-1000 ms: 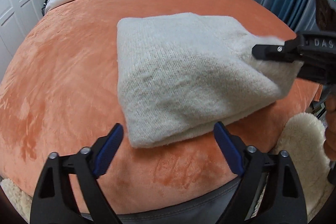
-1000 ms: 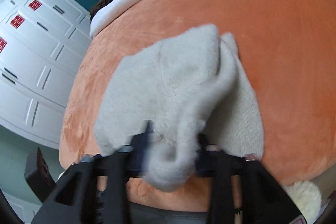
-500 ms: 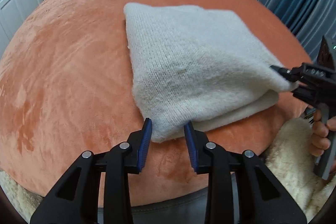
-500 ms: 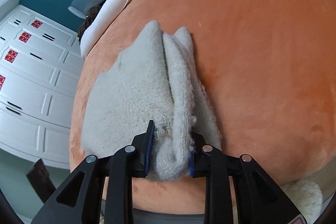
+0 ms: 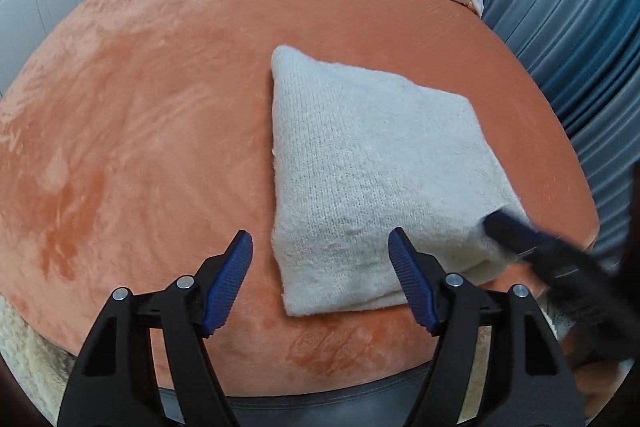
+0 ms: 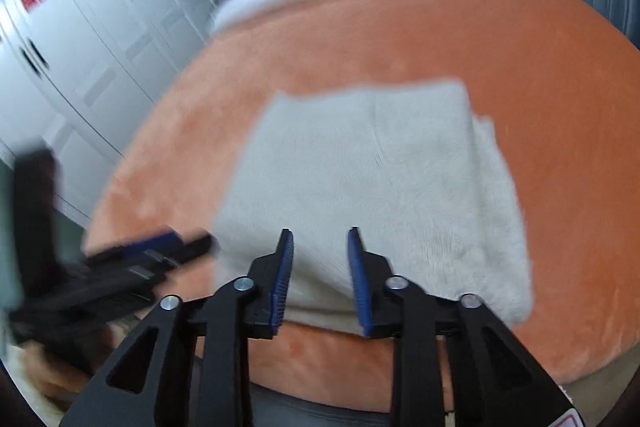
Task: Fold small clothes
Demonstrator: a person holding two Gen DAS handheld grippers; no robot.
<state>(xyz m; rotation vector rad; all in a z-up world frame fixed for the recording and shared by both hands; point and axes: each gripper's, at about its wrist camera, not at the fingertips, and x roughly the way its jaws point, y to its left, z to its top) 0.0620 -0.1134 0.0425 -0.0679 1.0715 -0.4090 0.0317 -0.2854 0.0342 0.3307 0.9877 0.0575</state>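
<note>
Fingers [image 5: 236, 279] wide, clear of sweater [image 5: 380, 187]

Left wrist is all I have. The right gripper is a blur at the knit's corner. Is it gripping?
Observer: The right wrist view shows the right gripper with a narrow gap, its jaws having just been closing. The knit lies flat in the gap, but blur hides whether the pads press on it.
Operator: Is the fold neat on that side?
Observer: No. A lower layer sticks out past the top one along the right edge.
Operator: Where's my left gripper from there?
Observer: The left gripper is open, its jaws having just been opening. It sits over the blanket, beside the knit's left edge.
</note>
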